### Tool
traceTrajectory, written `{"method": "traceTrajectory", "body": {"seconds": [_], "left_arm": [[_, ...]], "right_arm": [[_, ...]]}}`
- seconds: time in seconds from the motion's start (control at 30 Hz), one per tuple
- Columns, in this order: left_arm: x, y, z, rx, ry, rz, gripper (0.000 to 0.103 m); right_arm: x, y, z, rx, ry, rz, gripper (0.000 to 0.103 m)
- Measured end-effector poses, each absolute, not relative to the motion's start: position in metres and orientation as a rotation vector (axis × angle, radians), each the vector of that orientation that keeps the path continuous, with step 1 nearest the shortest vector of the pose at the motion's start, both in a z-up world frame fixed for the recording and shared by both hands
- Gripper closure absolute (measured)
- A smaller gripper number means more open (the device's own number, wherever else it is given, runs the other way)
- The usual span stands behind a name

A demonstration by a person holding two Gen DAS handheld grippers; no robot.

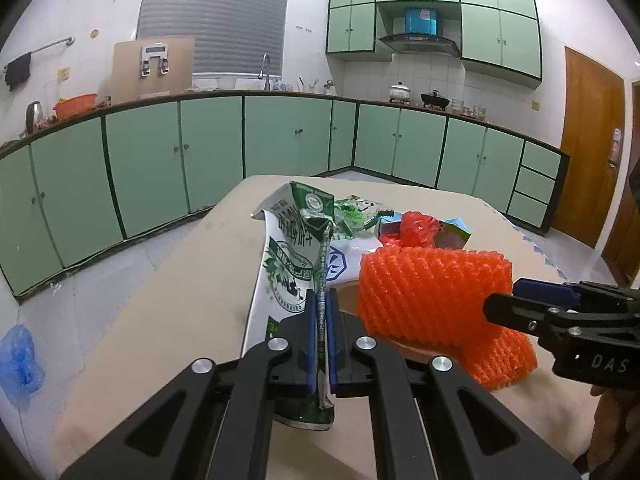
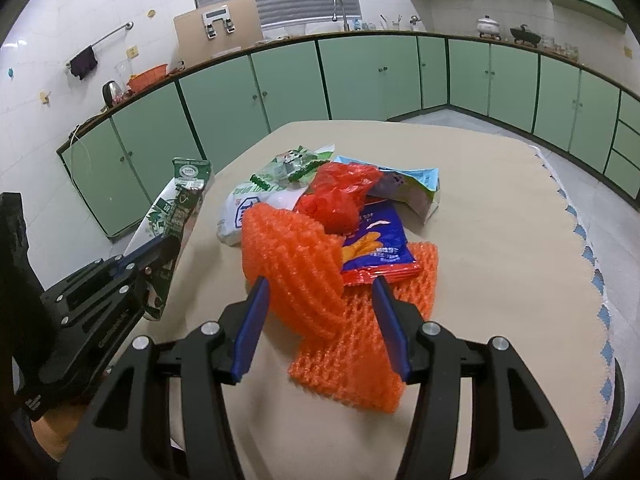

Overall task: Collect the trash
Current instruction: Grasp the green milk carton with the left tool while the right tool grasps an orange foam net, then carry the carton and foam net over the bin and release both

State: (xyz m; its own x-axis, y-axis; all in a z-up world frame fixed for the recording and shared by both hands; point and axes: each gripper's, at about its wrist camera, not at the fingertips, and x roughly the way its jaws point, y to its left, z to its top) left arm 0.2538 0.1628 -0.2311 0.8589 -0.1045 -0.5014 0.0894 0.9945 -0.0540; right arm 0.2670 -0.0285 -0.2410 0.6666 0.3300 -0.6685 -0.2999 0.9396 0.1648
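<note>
While left gripper (image 1: 321,312) pinches carton (image 1: 288,256), right gripper (image 2: 320,292) gapes

Beige table (image 2: 500,240): orange foam fruit netting (image 2: 304,272) between spread right gripper (image 2: 322,312) fingers; blue-red snack packet (image 2: 376,248); left gripper (image 2: 170,246) pinching flattened green-white milk carton (image 2: 176,208).

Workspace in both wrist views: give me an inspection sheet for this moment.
Surface: beige table, pile mid-table.
Job's things: green milk carton, flattened, held off the table; orange foam net; red plastic bag; blue snack bag; white bag.
Clutter: nothing seen beyond the trash.
Grippers: left gripper shut on the carton; right gripper open, straddling the net.
Cables: nothing seen.
Surroundings: green cabinets, wooden door.
</note>
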Motion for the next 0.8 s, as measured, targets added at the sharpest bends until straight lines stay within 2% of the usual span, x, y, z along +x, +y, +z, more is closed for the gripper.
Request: {"method": "traceTrajectory", "body": {"seconds": [0.03, 0.2, 0.3, 0.8], "left_arm": [[0.253, 0.163, -0.231, -0.03, 0.528, -0.1, 0.098], [0.252, 0.161, -0.231, -0.028, 0.529, -0.1, 0.098], [0.249, 0.16, -0.229, -0.028, 0.527, -0.102, 0.098], [0.228, 0.156, -0.206, -0.013, 0.508, -0.092, 0.098]], "right_arm": [[0.267, -0.028, -0.242, 0.039, 0.764, 0.359, 0.053], [0.267, -0.024, -0.242, 0.015, 0.762, 0.382, 0.077], [0.264, -0.024, -0.24, 0.013, 0.755, 0.39, 0.081], [0.244, -0.035, -0.211, 0.03, 0.699, 0.417, 0.085]]}}
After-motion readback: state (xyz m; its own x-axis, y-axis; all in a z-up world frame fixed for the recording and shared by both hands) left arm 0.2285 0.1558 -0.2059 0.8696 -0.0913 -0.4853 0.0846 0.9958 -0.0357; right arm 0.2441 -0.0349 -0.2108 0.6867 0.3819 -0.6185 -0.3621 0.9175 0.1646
